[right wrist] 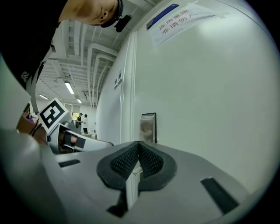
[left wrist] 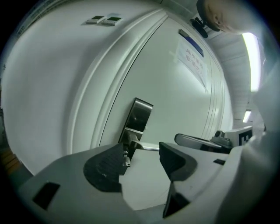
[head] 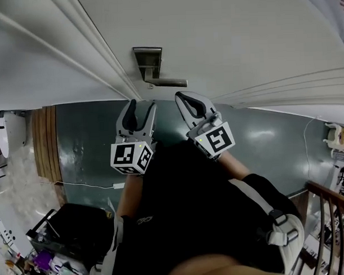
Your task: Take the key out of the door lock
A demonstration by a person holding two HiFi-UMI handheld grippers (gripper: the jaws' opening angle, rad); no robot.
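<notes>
A steel lock plate point(head: 147, 60) with a lever handle point(head: 169, 82) sits on the white door. In the left gripper view a small key point(left wrist: 126, 158) sticks out of the plate point(left wrist: 138, 119) just below the handle point(left wrist: 148, 147). My left gripper point(head: 141, 105) is open a short way in front of the lock. In its own view the key shows just inside the left jaw of this gripper point(left wrist: 141, 151), apart from both pads. My right gripper point(head: 183, 100) hangs beside it to the right, below the handle's end. It is shut point(right wrist: 138, 148), with nothing clearly between its pads.
A paper sign point(left wrist: 191, 54) is stuck high on the door. The door frame point(head: 95, 46) runs along the left. Below lie a grey-green floor point(head: 273, 142), a black crate point(head: 74, 228) of odds and ends at lower left and a wooden railing point(head: 327, 213) at lower right.
</notes>
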